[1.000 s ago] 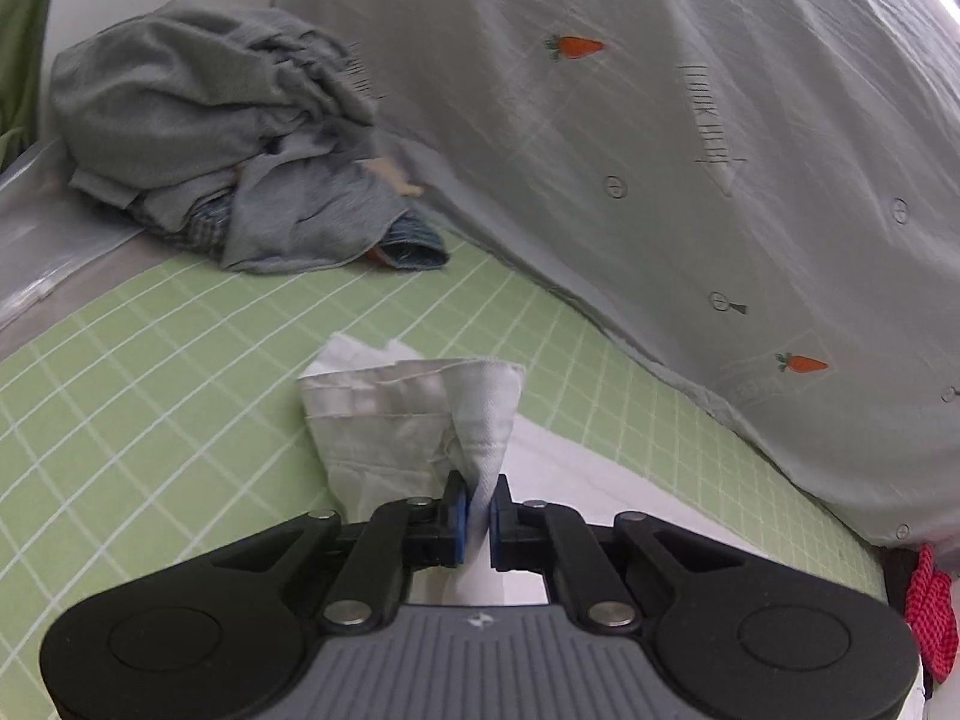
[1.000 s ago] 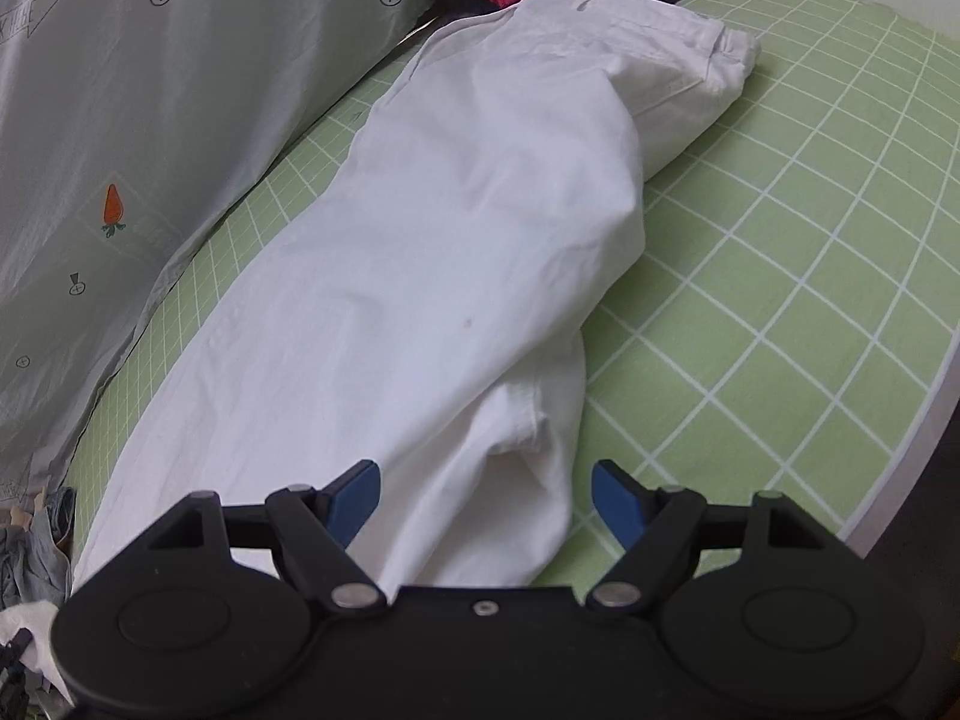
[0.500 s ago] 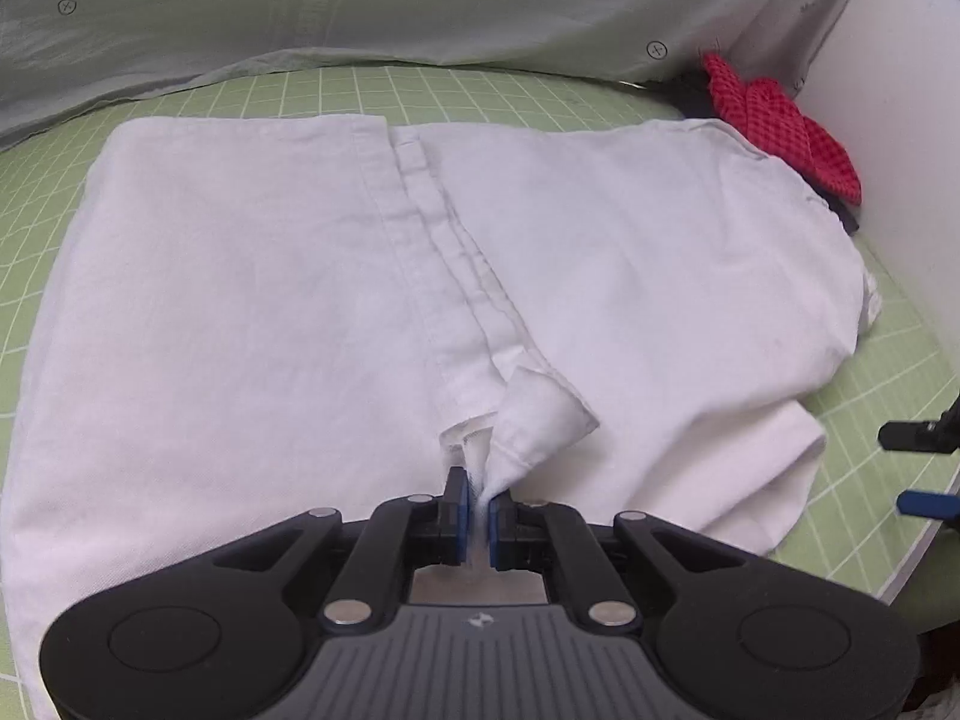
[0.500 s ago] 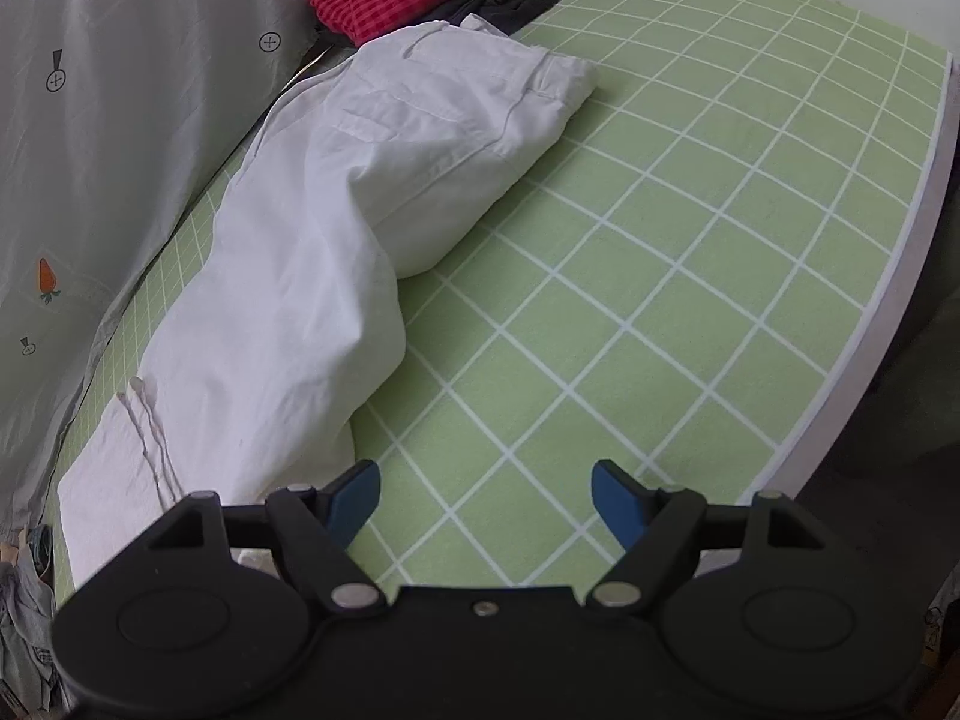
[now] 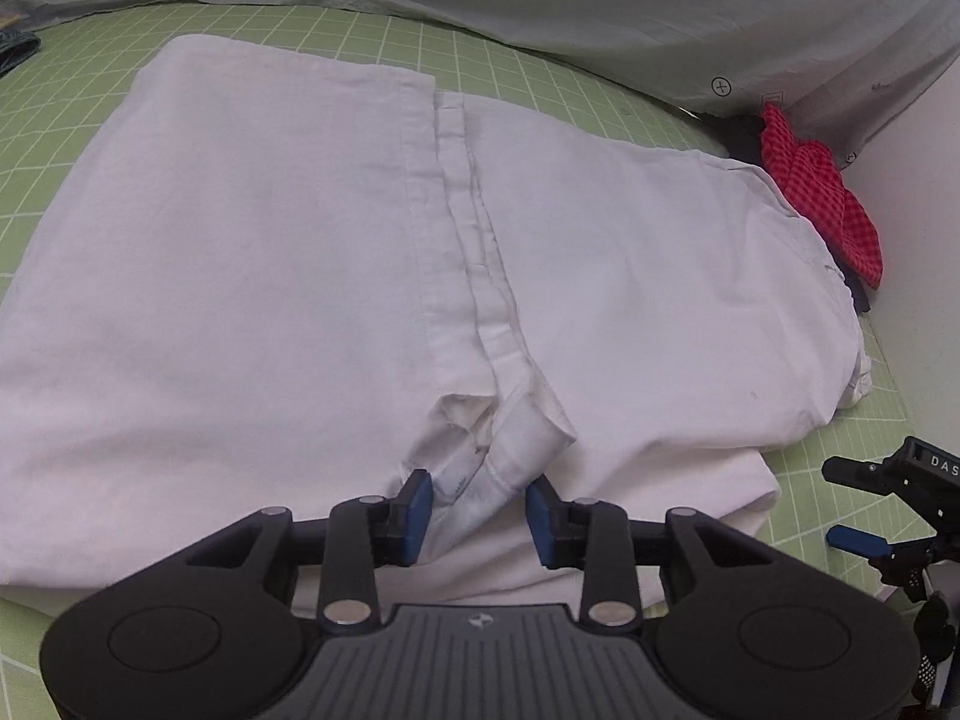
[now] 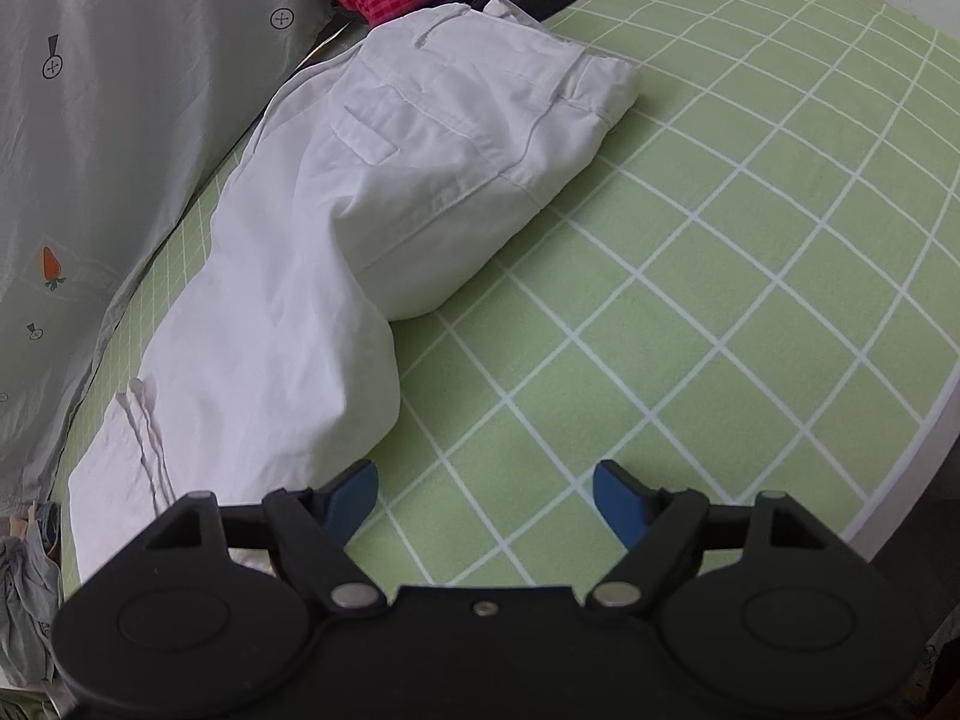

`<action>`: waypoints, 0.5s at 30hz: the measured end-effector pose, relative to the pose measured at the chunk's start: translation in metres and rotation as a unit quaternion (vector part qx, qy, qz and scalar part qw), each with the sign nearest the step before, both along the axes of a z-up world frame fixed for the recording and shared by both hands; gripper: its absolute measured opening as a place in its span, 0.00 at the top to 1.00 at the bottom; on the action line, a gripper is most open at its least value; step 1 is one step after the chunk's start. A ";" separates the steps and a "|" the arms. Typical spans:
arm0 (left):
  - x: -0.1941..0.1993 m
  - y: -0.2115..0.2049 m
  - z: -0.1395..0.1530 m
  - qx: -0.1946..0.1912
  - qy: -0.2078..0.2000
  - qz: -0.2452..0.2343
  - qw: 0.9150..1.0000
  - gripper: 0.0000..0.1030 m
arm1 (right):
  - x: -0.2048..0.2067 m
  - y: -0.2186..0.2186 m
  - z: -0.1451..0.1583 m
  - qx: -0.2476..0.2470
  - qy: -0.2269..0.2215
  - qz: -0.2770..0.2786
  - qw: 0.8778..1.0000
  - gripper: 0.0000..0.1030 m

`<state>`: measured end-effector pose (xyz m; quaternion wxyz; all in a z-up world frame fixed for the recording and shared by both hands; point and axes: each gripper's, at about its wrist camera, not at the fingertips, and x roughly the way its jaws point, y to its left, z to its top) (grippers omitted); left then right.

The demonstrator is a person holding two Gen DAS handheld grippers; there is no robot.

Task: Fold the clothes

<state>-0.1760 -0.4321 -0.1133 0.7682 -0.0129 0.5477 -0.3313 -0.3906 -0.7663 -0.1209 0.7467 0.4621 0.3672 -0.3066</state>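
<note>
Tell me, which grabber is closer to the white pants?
Left. The left gripper is open right over the white pants, its fingers on either side of the hem. The right gripper hangs open over the green mat beside them.

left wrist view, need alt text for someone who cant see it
The open left gripper hovers at the near edge of white trousers folded over on a green grid mat, blue pads either side of a crumpled hem. A red checked cloth lies at the far right, and the right gripper shows at the right edge.
</note>
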 end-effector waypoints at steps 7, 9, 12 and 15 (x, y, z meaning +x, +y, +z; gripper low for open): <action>-0.005 0.009 0.015 -0.038 0.019 0.038 0.998 0.44 | 0.005 -0.023 -0.002 0.011 -0.032 -0.016 0.999 0.18; 0.002 0.012 0.025 -0.051 0.006 0.061 0.997 0.39 | 0.003 -0.031 -0.002 0.012 -0.041 -0.032 0.999 0.15; 0.015 0.017 0.039 -0.066 -0.009 0.088 0.994 0.35 | 0.001 -0.046 -0.001 0.015 -0.062 -0.063 0.996 0.14; 0.028 0.021 0.047 -0.059 -0.025 0.117 0.991 0.24 | 0.003 -0.064 -0.001 0.017 -0.080 -0.091 0.992 0.09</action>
